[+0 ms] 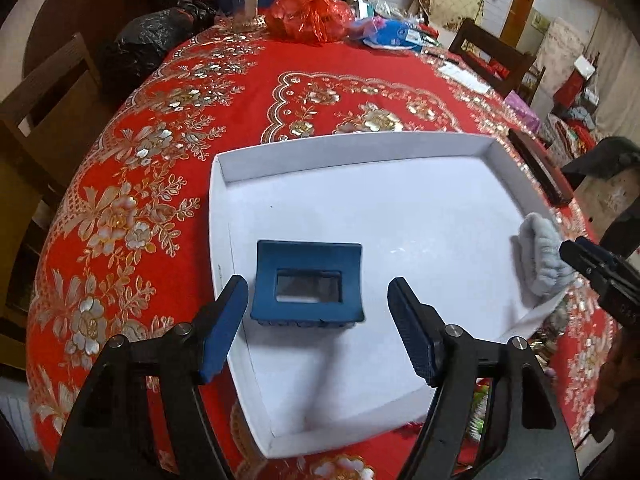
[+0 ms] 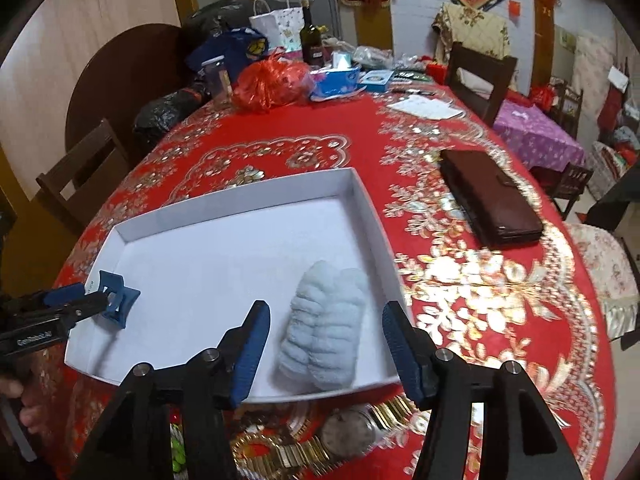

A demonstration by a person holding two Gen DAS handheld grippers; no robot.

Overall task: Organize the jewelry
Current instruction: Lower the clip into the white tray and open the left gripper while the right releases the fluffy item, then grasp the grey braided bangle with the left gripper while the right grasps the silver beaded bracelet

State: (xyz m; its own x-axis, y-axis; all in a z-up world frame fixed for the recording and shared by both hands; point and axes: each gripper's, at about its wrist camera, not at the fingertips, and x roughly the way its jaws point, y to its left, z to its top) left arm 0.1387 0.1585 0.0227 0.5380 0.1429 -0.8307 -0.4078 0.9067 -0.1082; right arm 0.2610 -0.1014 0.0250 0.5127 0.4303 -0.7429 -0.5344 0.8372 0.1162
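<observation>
A shallow white tray (image 1: 352, 142) lies on the red flowered tablecloth; it also shows in the right wrist view (image 2: 236, 196). A blue hair claw clip (image 1: 308, 284) lies in its left part, also visible in the right wrist view (image 2: 118, 300). My left gripper (image 1: 318, 312) is open, its jaws either side of the clip and apart from it. A pale blue fluffy scrunchie (image 2: 326, 332) lies in the tray's right part, seen too in the left wrist view (image 1: 542, 252). My right gripper (image 2: 324, 336) is open around the scrunchie without touching it.
A gold-band wristwatch (image 2: 348, 434) lies on the cloth just in front of the tray. A brown leather wallet (image 2: 488, 196) lies to the right. A red plastic bag (image 2: 272, 82), bottle, tissue box and papers crowd the far side. Wooden chairs stand around the table.
</observation>
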